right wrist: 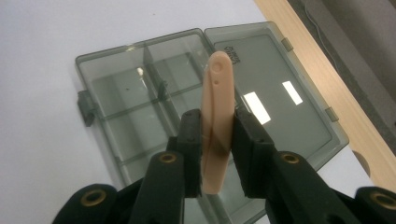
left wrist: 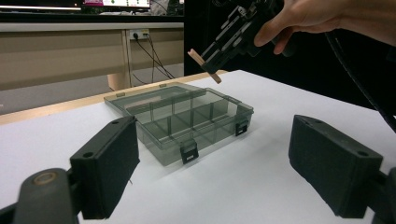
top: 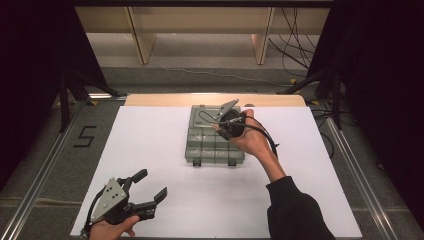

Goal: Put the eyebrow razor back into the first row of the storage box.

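The right gripper (right wrist: 215, 154) is clamping a slim, flesh-coloured plastic strip (right wrist: 217, 121) between its two black jaws; the strip is standing up past the pads, with a rounded tip and a small hole near its end. In the high view the right gripper (top: 226, 121) is hanging in the person's right hand (top: 255, 140) over the far middle of the table, above an open smoke-grey compartment box (top: 215, 145). In the left gripper view the strip (left wrist: 204, 65) is poking out of the jaws, tilted, in the air above the box (left wrist: 187, 119) and clear of it. The box's lid (right wrist: 275, 98) is lying flat open on the far side, and its dividers are splitting the tray into several cells. The left gripper (top: 145, 192) is sitting at the near left edge of the white table sheet (top: 165, 210), well apart from the box, with its jaws spread wide and nothing between them.
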